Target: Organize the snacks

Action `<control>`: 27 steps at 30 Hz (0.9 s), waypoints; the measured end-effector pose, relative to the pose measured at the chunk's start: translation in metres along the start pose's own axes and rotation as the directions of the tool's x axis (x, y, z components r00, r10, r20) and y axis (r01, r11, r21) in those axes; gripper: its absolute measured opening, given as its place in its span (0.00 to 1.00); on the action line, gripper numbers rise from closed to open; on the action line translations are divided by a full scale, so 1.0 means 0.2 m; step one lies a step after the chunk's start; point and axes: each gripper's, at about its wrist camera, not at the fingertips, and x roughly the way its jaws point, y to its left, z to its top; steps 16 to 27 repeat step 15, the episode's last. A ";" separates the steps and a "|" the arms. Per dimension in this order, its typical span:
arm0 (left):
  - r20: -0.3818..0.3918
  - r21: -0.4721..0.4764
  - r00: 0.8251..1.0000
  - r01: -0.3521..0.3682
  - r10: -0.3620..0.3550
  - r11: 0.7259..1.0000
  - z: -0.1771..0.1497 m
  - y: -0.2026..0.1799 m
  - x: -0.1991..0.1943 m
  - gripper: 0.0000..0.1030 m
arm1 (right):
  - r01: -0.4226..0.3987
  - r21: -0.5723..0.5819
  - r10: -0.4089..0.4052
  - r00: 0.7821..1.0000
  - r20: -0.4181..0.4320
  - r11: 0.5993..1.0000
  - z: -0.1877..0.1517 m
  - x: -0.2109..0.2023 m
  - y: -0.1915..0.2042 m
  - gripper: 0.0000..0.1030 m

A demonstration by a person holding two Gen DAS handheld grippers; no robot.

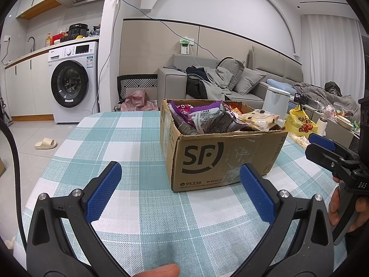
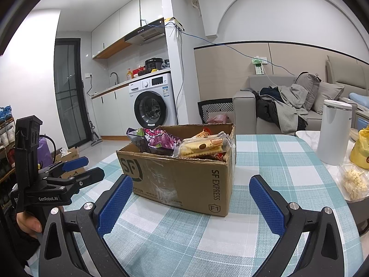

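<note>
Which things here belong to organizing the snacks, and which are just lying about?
Job: cardboard box, purple snack packets, biscuit pack, left gripper, right gripper.
Lying about: white canister, yellow bag, slipper.

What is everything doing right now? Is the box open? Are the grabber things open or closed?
Cardboard box: open at the top, full of snacks, standing on the table.
Biscuit pack: sealed, lying on top of the other snacks.
Purple snack bag: crumpled, inside the box.
Left hand-held gripper: open, holding nothing.
Right hand-held gripper: open, holding nothing.
Washing machine: door closed.
</note>
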 end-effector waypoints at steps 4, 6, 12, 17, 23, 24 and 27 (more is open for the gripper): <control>0.000 0.000 1.000 0.000 0.000 1.000 0.00 0.00 0.00 0.99 | 0.000 0.000 0.000 1.000 -0.001 1.000 0.00 0.00 0.00 1.00; 0.000 0.000 1.000 0.000 0.000 1.000 0.00 0.00 0.00 0.99 | 0.000 -0.001 0.000 1.000 -0.001 1.000 0.00 0.00 0.00 1.00; 0.001 0.001 1.000 0.000 0.000 1.000 0.00 0.00 0.00 0.99 | 0.000 -0.001 0.000 1.000 -0.002 1.000 0.00 0.00 0.00 1.00; -0.001 0.000 1.000 0.000 0.000 1.000 0.00 0.00 0.00 0.99 | 0.000 -0.003 0.000 1.000 -0.001 1.000 0.00 0.00 0.00 1.00; -0.001 0.000 1.000 0.000 0.000 1.000 0.00 0.00 0.00 0.99 | 0.000 -0.003 0.000 1.000 -0.001 1.000 0.00 0.00 0.00 1.00; -0.001 0.000 1.000 0.000 0.000 1.000 0.00 0.00 0.00 0.99 | 0.000 -0.003 0.000 1.000 -0.001 1.000 0.00 0.00 0.00 1.00; -0.001 0.000 1.000 0.000 0.000 1.000 0.00 0.00 0.00 0.99 | 0.000 -0.003 0.000 1.000 -0.001 1.000 0.00 0.00 0.00 1.00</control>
